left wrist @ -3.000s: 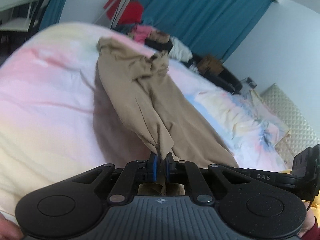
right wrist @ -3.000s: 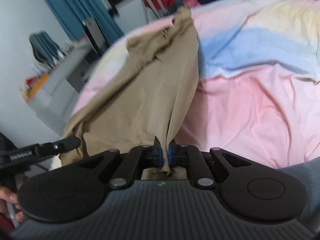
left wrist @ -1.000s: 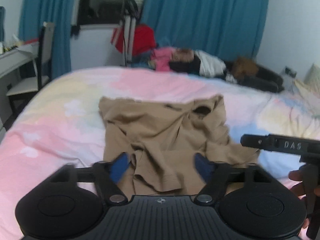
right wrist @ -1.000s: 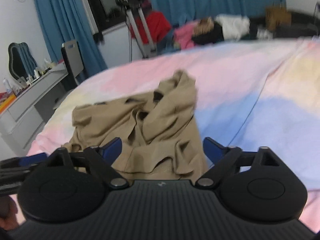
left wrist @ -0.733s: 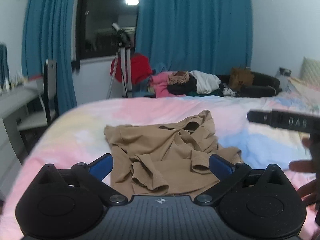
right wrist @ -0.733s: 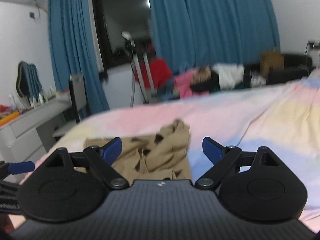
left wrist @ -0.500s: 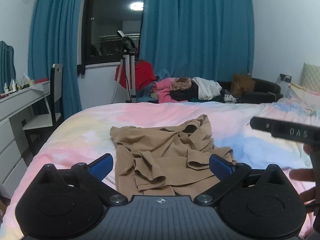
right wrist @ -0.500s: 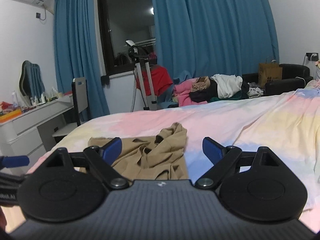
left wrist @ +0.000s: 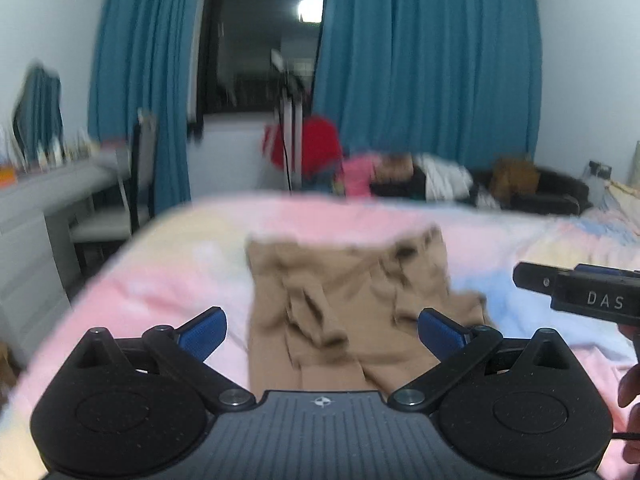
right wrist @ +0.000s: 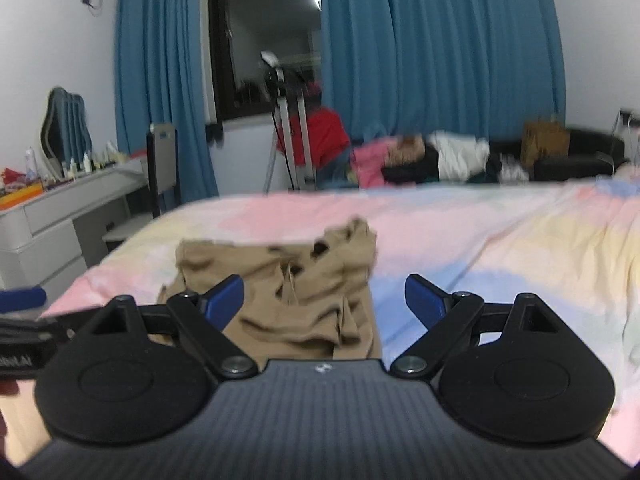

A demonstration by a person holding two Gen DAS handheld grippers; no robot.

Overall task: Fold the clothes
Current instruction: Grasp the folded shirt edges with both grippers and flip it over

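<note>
A tan garment [left wrist: 344, 304] lies crumpled on the pastel bedsheet [left wrist: 160, 280], ahead of both grippers. It also shows in the right wrist view [right wrist: 288, 292]. My left gripper [left wrist: 322, 334] is open and empty, held above the garment's near edge. My right gripper [right wrist: 324, 302] is open and empty, also just short of the garment. The right gripper's side [left wrist: 576, 292] shows at the right of the left wrist view. The left gripper's edge [right wrist: 20, 336] shows at the left of the right wrist view.
A pile of clothes [right wrist: 432, 160] lies beyond the bed's far edge, with a tripod [right wrist: 288, 132] and blue curtains [right wrist: 440, 48] behind. A white desk [right wrist: 60, 216] and a chair [right wrist: 160, 168] stand at the left.
Both grippers let go of the tan garment, opened and pulled back. Over the last half second both views tipped slightly lower toward the bed.
</note>
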